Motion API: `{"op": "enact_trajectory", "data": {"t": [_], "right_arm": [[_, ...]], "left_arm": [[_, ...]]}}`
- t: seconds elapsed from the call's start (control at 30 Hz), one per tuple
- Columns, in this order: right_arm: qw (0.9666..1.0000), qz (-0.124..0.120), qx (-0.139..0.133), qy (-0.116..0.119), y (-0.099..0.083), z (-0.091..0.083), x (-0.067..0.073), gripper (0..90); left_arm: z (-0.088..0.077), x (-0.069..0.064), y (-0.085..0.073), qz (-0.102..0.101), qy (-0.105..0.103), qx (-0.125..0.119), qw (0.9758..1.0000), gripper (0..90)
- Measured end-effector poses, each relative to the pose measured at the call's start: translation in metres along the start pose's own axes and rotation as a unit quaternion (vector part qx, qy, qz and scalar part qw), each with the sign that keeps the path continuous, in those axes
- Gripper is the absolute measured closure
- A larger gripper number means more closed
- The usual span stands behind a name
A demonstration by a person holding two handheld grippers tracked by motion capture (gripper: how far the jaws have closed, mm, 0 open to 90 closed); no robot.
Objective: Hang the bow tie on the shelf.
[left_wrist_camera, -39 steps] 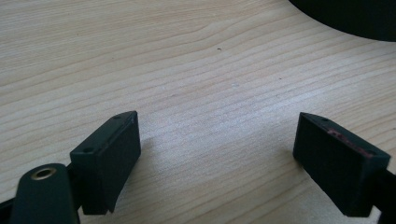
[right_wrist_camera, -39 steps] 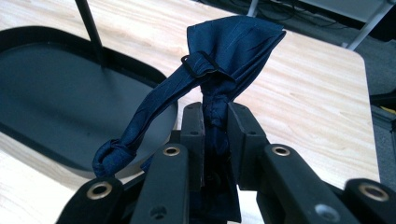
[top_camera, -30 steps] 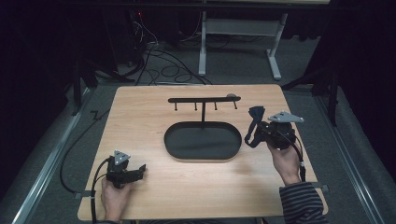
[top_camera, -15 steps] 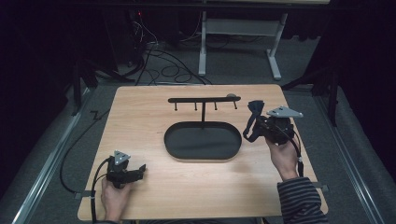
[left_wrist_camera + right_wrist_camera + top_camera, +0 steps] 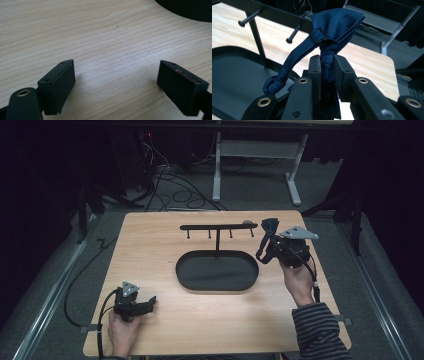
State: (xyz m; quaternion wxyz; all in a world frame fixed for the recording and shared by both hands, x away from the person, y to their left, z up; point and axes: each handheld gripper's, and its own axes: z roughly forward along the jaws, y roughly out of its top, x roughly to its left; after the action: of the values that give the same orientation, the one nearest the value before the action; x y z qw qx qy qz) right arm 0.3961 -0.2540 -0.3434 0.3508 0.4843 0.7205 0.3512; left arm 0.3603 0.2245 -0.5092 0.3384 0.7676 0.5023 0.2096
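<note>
A dark blue bow tie is pinched at its knot between the jaws of my right gripper, its strap hanging down to the left. In the high view that right gripper holds the bow tie just right of the black peg rack, close to its right end and above the table. The rack stands on a black oval tray. My left gripper rests open on the table near the front left; in its own view the left gripper has bare wood between its jaws.
The wooden table ends close behind the rack. Pegs point down from the rack's bar near the bow tie. Cables and a white table frame lie on the floor beyond. A corner of the tray is ahead of the left gripper.
My right gripper has risen and moved a little toward the rack's right end with the bow tie. The left gripper has stayed put.
</note>
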Motion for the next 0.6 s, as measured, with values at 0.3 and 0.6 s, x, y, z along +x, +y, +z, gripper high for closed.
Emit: {"op": "enact_trajectory", "data": {"t": [0.3,0.6], "right_arm": [[1.0,-0.004,-0.001,0.007,0.016,0.009,0.005,78.5],[0.9999,-0.005,-0.001,0.011,0.028,0.016,0.007,78.5]], "left_arm": [[0.0,0.0,0.0,0.0,0.0,0.0,1.0,15.5],[0.0,0.0,0.0,0.0,0.0,0.0,1.0,15.5]]}}
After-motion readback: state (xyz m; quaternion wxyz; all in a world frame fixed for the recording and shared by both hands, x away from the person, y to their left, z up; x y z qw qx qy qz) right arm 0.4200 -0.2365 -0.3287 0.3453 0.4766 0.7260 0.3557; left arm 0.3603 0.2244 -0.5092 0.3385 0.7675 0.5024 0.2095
